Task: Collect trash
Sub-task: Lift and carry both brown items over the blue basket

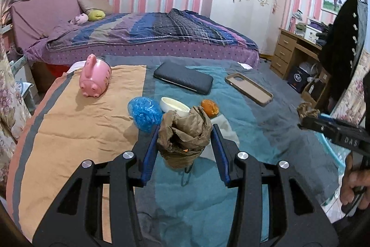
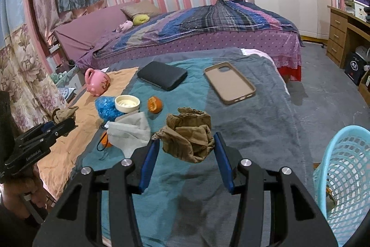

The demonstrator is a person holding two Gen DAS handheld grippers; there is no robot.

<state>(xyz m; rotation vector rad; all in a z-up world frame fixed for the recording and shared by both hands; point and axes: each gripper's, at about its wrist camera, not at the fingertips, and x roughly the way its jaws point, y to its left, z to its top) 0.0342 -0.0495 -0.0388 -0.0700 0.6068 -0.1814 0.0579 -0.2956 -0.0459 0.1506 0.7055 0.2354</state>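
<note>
The bowl [image 2: 127, 103] is placed between the plastic wad [image 2: 106, 108] on the left and the fruit peel [image 2: 155, 104] on the right. The phone case [image 2: 230, 83] is laid behind them, to the right of the wallet [image 2: 162, 75].

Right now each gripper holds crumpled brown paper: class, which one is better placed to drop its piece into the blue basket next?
The right gripper. The blue basket sits just beside it at lower right, while the left gripper hangs over the middle of the table among the remaining trash, farther from it.
</note>
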